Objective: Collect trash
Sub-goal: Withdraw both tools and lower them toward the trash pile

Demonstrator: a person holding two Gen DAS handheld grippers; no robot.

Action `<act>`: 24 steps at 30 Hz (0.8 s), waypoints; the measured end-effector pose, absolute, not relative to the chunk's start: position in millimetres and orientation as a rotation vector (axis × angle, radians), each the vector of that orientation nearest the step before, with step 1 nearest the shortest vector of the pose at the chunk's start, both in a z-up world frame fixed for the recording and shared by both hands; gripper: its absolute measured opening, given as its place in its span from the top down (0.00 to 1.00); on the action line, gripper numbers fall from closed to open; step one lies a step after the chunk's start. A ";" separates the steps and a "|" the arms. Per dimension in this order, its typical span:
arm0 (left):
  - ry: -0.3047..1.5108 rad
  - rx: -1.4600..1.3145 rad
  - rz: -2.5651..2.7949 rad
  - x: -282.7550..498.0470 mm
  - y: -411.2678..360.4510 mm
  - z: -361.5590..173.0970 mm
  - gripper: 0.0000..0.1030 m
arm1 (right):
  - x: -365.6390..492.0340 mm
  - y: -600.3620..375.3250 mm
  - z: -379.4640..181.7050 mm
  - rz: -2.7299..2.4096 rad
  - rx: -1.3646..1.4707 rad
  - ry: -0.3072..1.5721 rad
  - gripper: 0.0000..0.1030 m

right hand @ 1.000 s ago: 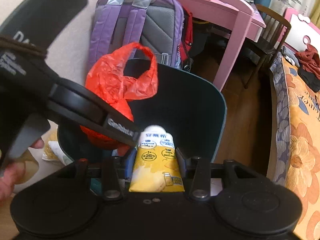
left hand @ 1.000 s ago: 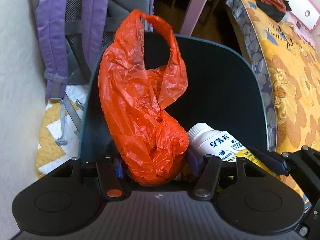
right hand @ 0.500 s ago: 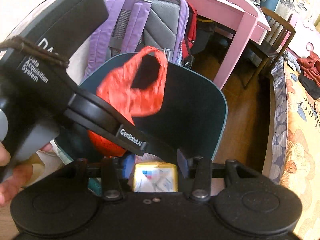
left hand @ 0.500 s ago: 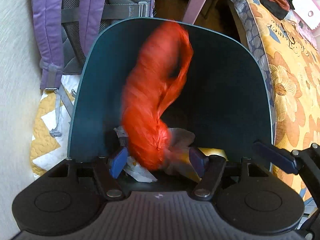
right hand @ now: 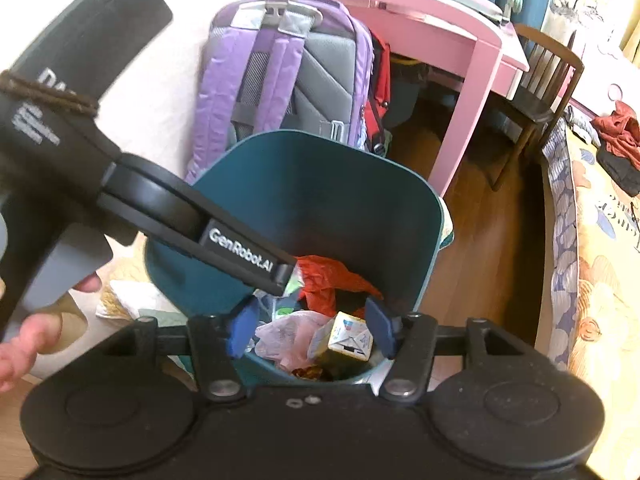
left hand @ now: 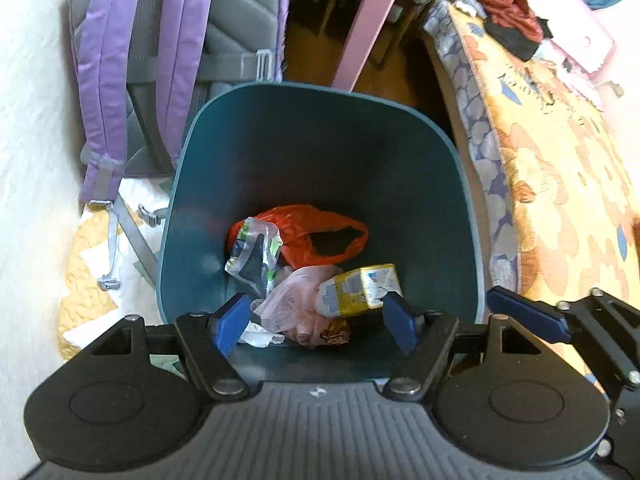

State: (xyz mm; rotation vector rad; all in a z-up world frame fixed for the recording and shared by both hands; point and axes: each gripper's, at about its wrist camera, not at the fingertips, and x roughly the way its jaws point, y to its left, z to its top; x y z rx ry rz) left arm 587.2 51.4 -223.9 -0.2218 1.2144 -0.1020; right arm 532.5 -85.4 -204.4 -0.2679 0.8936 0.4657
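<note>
Both tongs hang over the teal bin (left hand: 208, 184), the left tongs (left hand: 316, 322) and right tongs (right hand: 310, 330) opening with nothing between their pads. Down inside lie the red bag (left hand: 316, 236), the yellow carton (left hand: 360, 290) and crumpled wrappers (left hand: 254, 256). A purple backpack (left hand: 132, 60) leans behind the bin.

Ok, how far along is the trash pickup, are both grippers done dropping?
Done: the red bag and the yellow carton lie inside the teal bin, on top of wrappers and a pink bag. In hand: nothing. The left gripper and right gripper hover over the bin, jaws opening with nothing between the pads. Left: these views show no other loose trash, so I cannot tell what remains.
</note>
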 end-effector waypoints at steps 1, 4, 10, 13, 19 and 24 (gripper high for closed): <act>1.200 -0.220 -0.106 581.6 50.8 -218.4 0.29 | 528.7 -86.9 -202.2 0.469 -0.265 0.890 0.43; 1.163 -0.211 -0.113 567.3 49.8 -205.7 0.29 | 518.7 -92.3 -195.1 0.478 -0.248 0.878 0.43; 1.085 -0.191 -0.110 531.3 46.9 -180.6 0.29 | 496.4 -104.2 -180.5 0.509 -0.219 0.849 0.40; 1.040 -0.176 -0.111 510.9 43.6 -169.7 0.29 | 483.8 -111.0 -175.4 0.520 -0.202 0.839 0.39; 0.975 -0.157 -0.102 467.0 37.3 -160.8 0.25 | 453.2 -129.8 -167.5 0.542 -0.143 0.806 0.36; 0.955 -0.136 -0.063 426.2 34.4 -175.5 0.21 | 424.3 -147.3 -173.5 0.542 -0.106 0.782 0.27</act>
